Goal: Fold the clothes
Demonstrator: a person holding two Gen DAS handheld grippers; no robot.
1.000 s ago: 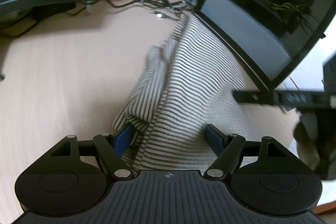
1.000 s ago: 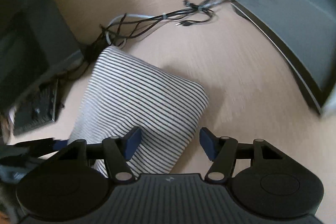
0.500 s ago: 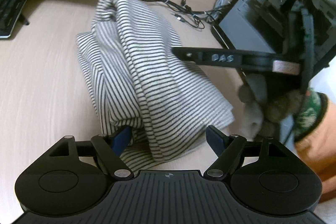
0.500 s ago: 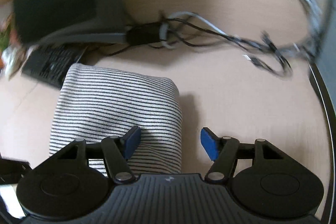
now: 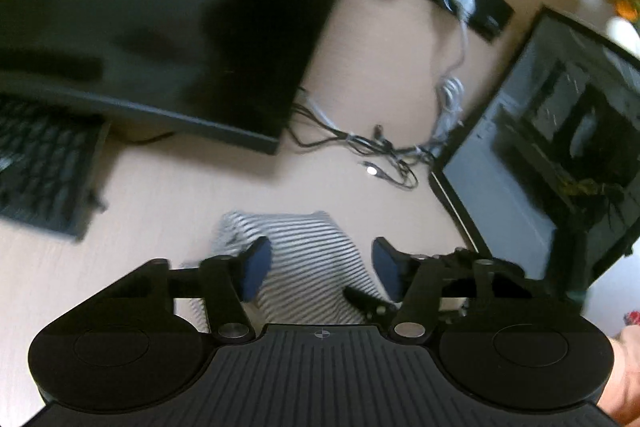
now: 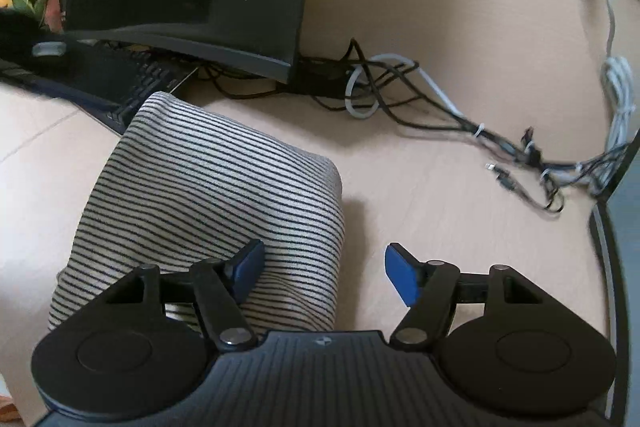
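While left gripper [image 5: 320, 267] closes, striped garment [image 5: 316, 259] seemingly below, unpinched, right gripper [image 6: 324, 271] opening.

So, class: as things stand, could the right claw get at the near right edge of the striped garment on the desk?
Probably yes. The right claw hangs just above the folded striped garment, its jaws opening with nothing gripped between them; that edge lies between its fingers and nothing blocks the way.

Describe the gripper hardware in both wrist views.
Left gripper and right gripper match: black ribbed body, two round black discs, black link arms with silver pivot pins, blue pads, and a small round crosshair mark at the body's front centre. No cables or sleeves visible.
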